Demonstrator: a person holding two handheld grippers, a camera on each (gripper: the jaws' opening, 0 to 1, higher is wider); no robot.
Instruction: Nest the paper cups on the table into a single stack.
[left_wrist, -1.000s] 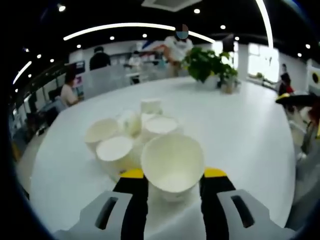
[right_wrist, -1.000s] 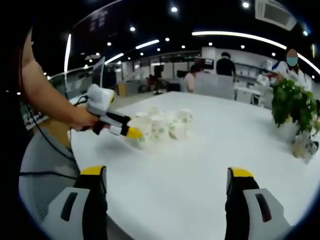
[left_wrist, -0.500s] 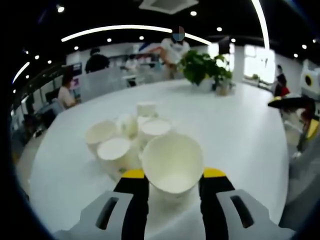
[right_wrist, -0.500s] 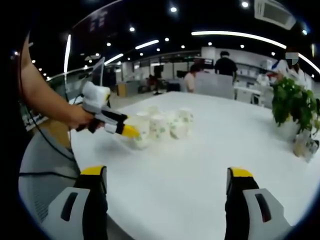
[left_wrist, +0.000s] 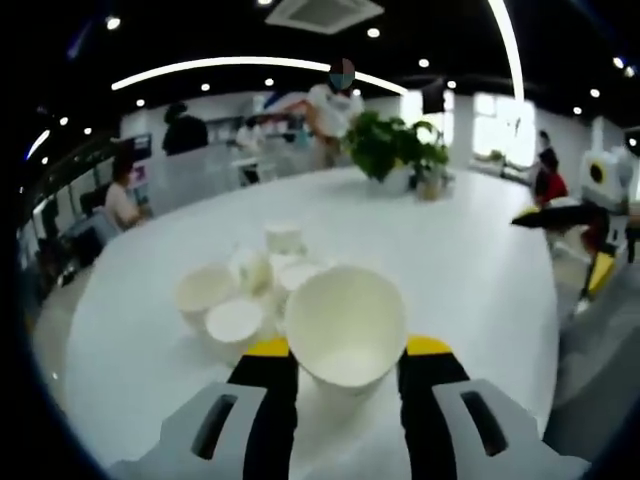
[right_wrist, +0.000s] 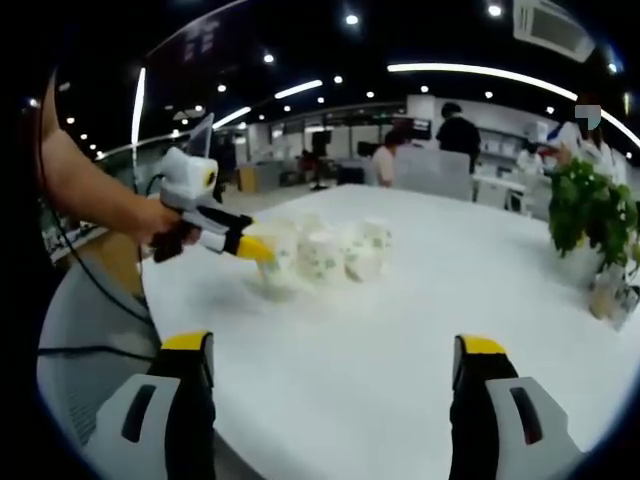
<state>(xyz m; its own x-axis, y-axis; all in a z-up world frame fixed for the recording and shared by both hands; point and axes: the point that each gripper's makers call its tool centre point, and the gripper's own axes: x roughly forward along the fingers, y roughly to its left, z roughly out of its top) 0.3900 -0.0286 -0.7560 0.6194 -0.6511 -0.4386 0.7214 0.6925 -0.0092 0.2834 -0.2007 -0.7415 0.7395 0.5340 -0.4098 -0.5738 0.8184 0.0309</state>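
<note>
Left gripper (left_wrist: 346, 350) clamped on a paper cup (left_wrist: 346, 326) — right gripper (right_wrist: 335, 358) wide, holding nothing.
The gripped cup sits just ahead of the cluster of loose cups (left_wrist: 245, 290) on the white table (left_wrist: 470, 270); potted plant (left_wrist: 392, 150) well beyond.

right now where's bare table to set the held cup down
Bare table lies between the right hand-held gripper and the cup cluster, and runs on toward the plant. It is crowded at the cluster, where the left hand-held gripper holds its cup just beside the others.
</note>
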